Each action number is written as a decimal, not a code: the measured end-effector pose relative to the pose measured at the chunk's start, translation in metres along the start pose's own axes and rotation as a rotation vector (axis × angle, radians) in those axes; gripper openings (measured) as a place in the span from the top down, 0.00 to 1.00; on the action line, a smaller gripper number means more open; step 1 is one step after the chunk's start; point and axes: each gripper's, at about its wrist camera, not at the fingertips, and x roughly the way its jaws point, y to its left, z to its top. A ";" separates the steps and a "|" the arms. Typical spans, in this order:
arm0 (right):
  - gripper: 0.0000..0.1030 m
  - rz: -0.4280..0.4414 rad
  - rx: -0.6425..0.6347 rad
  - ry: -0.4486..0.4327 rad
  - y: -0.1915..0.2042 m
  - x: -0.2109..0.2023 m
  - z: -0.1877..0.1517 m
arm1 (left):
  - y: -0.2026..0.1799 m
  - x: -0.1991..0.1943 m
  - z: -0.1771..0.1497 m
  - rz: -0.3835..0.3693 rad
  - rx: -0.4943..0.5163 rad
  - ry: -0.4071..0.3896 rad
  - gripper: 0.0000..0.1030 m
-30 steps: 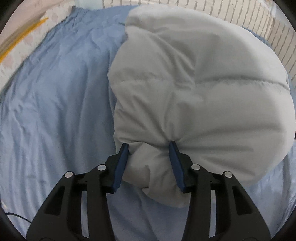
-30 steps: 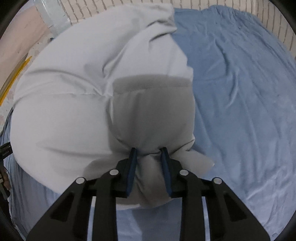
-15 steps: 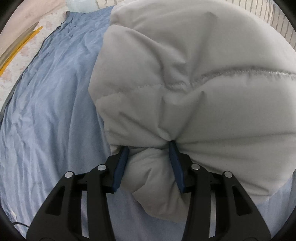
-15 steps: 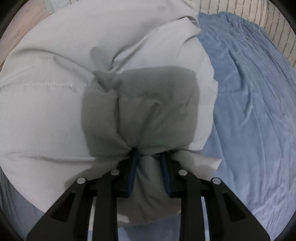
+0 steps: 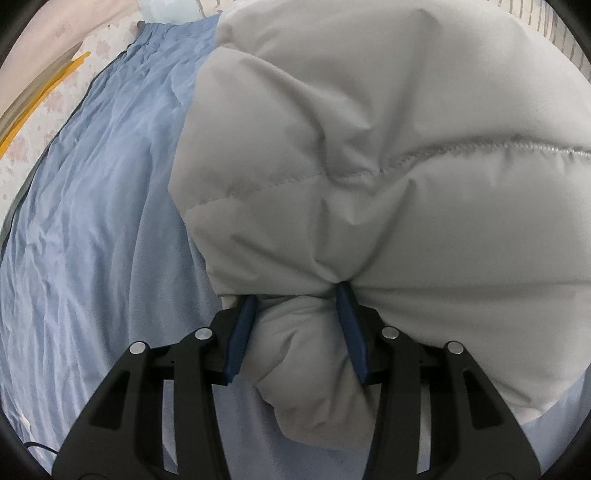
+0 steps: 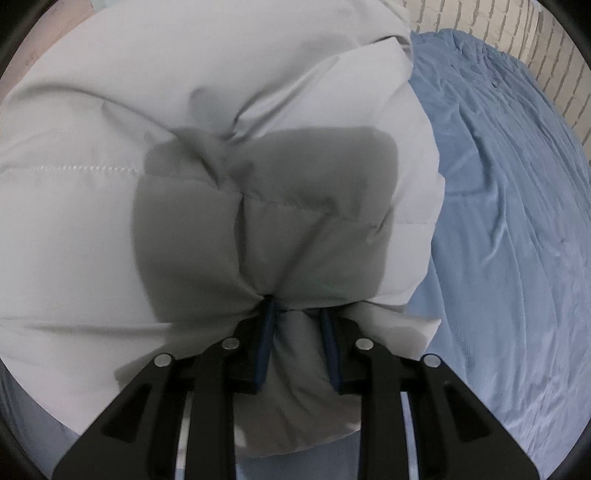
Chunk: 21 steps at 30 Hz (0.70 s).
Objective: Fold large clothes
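Note:
A large, puffy light-grey quilted jacket [image 5: 388, 166] fills most of both views above a blue bedsheet [image 5: 92, 240]. My left gripper [image 5: 297, 301] is shut on a bunched edge of the jacket, its blue pads [image 5: 240, 332] pressing the padding from both sides. In the right wrist view the jacket [image 6: 184, 147] bulges toward the camera. My right gripper [image 6: 297, 314] is shut on another bunched edge of it. A dark shadow lies on the fabric just ahead of the right gripper. The rest of the jacket is hidden behind its own bulk.
The blue sheet [image 6: 517, 221] stretches to the right of the jacket in the right wrist view. A striped white cover [image 6: 498, 33] lies at the far edge. A patterned floor with a yellow strip [image 5: 37, 99] lies beyond the sheet's left edge.
Both grippers have kept their hold and carried the jacket edge forward and up. The jacket now bulges larger and nearer in both views and covers more of the sheet.

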 end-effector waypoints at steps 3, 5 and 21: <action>0.75 0.030 0.004 -0.016 -0.006 -0.010 -0.005 | 0.008 -0.005 -0.005 -0.018 -0.012 -0.006 0.55; 0.73 0.037 -0.002 -0.034 -0.013 -0.026 -0.010 | 0.031 -0.021 -0.011 0.002 -0.036 -0.016 0.48; 0.02 0.073 0.108 -0.291 -0.063 -0.066 -0.034 | 0.051 -0.071 -0.029 0.030 -0.074 -0.104 0.03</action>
